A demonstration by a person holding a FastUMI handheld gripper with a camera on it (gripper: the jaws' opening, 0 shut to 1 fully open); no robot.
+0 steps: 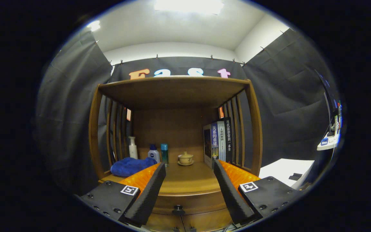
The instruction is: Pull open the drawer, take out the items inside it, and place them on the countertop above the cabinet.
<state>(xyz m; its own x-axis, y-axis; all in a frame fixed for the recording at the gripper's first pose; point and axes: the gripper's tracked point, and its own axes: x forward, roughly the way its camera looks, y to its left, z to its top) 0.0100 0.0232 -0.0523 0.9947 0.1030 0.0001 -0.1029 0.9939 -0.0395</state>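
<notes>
Claw spread, drawer knob between fingers

Chinese titles on the book spines, too small to read.

Gripper level, pointing straight ahead toward far side; fingers spread wide apart, left and right, nothing between them.

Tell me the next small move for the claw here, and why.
Probably ease the claw down and forward onto the drawer knob. Its fingers stand wide open with nothing between them, the knob sits low between them, and the drawer front under the countertop looks closed, so nothing can come out yet.
</notes>
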